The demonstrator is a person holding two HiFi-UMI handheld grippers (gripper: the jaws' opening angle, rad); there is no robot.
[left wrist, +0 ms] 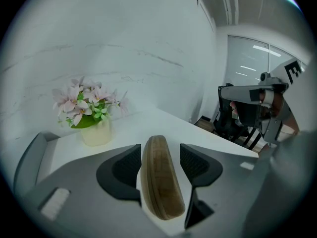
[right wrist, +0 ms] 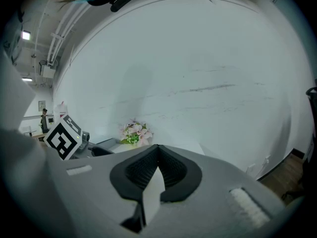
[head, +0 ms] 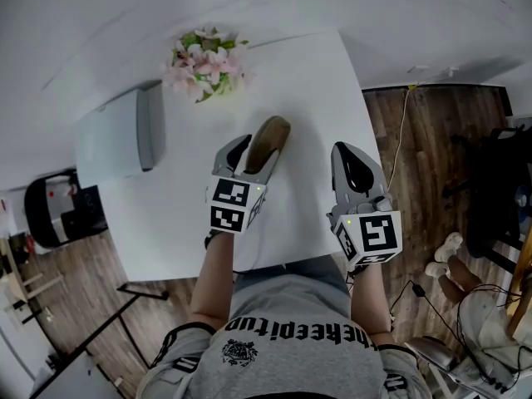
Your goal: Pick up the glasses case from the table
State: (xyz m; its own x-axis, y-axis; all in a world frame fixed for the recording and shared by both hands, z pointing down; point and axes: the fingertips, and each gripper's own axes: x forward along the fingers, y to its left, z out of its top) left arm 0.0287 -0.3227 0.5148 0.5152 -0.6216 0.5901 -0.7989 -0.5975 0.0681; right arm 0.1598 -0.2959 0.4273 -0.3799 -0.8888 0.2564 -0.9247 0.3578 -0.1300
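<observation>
Glasses case (head: 268, 144), brown and long, lies on the white table (head: 307, 81) just ahead of you, its far end pointing toward the wall. The table fills the middle of the head view, with wood floor (head: 432, 131) to either side. A flat grey box (head: 116, 135) sits at the table's left edge, and a pot of pink flowers (head: 206, 65) stands near the far edge, well apart from the case.

Your left gripper (head: 253, 160) is tilted down over the table, and its fingers (left wrist: 124, 170) stand apart on either side of the glasses case. The left pad is just beside the case's side, and a strip of white table shows between the right pad and the case. The case rests on the table and is not clamped.

Your right gripper (head: 353, 160) hovers over the table's right part, apart from the case. Its fingers meet at the tips with nothing between them.
</observation>
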